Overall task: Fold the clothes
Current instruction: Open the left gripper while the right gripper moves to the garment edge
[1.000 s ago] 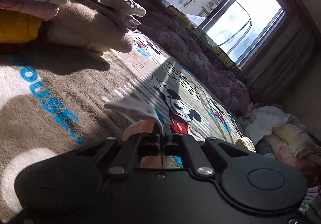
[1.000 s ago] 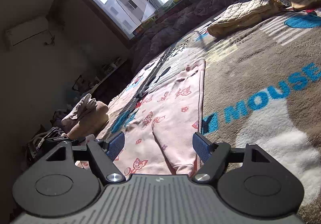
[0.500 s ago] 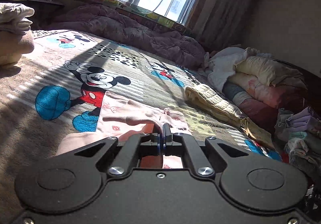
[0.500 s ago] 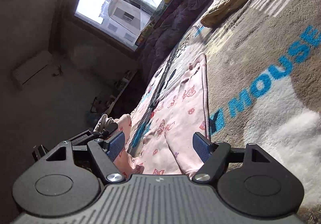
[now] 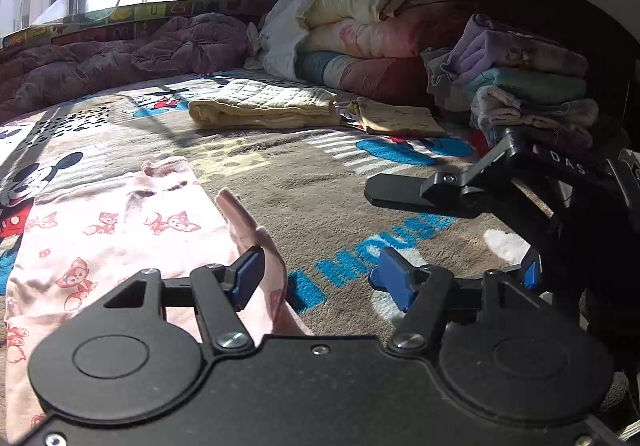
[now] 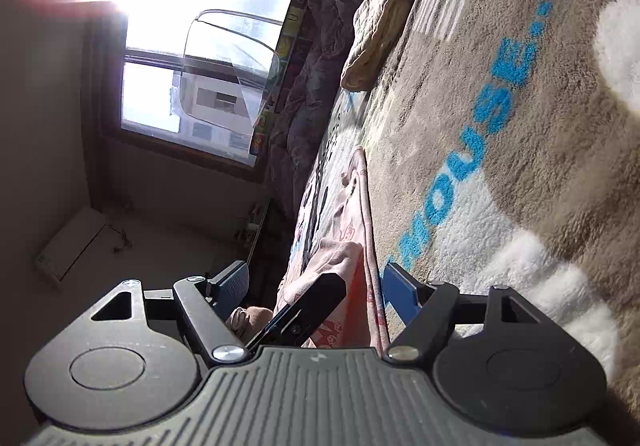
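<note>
The pink fox-printed cotton garment [image 5: 120, 238] is spread on the brown plush blanket [image 5: 320, 182], a raised fold between the parted left gripper [image 5: 316, 278] jaws. The right gripper [image 6: 316, 286] is likewise parted. Unheld, the fold could be flopped open or snagged.

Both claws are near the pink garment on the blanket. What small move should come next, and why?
Probably nudge the left claw sideways onto the raised fold of the pink garment, to press it flat. The claw is open and holds nothing, while that fold stands up beside it.
</note>
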A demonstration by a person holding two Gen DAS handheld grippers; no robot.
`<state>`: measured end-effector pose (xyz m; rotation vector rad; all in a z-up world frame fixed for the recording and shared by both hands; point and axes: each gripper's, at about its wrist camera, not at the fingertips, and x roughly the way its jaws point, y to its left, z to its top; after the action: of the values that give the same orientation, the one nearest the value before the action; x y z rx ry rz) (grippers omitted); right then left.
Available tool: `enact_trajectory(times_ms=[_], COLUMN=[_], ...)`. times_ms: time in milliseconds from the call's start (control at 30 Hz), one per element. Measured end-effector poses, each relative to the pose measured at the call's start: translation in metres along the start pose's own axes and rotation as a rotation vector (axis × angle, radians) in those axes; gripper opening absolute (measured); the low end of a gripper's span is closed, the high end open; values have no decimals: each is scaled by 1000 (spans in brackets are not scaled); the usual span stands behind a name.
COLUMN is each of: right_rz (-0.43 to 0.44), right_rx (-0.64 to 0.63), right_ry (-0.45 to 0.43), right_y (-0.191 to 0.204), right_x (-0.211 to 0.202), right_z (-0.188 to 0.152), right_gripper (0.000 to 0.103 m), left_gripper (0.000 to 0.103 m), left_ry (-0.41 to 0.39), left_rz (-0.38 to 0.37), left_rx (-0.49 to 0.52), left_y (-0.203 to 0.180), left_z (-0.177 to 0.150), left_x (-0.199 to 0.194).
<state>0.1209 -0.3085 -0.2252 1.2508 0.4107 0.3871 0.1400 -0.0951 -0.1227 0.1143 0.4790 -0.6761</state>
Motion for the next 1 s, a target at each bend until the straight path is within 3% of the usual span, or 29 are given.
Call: enact_trajectory(times_ms=[100, 167, 367, 500, 633, 1000], right_rz=[-11, -17, -71, -154, -223, -203], right_rx=[-13, -23, -113, -209, -244, -180], right_ry=[-9, -11, 17, 69, 99, 75], right_y=[-1, -1, 7, 18, 20, 12], right_x=[0, 2, 12, 27, 45, 65], right_z=[1, 3, 0, -6, -6, 5], right_gripper=[74, 74, 73, 73, 61, 59], left_gripper=[64, 64, 64, 64, 64, 64], left_ry=[-45, -64, -87, -120, -154, -125], left_rz=[-59, -40, 114, 168, 221, 261], left_rx=[-27, -40, -188, -307, -426, -416], left_y=[10, 17, 72, 102, 131, 147], left_z=[1, -1, -14, -27, -40, -48], left_x=[-19, -32, -79, -106, -133, -140])
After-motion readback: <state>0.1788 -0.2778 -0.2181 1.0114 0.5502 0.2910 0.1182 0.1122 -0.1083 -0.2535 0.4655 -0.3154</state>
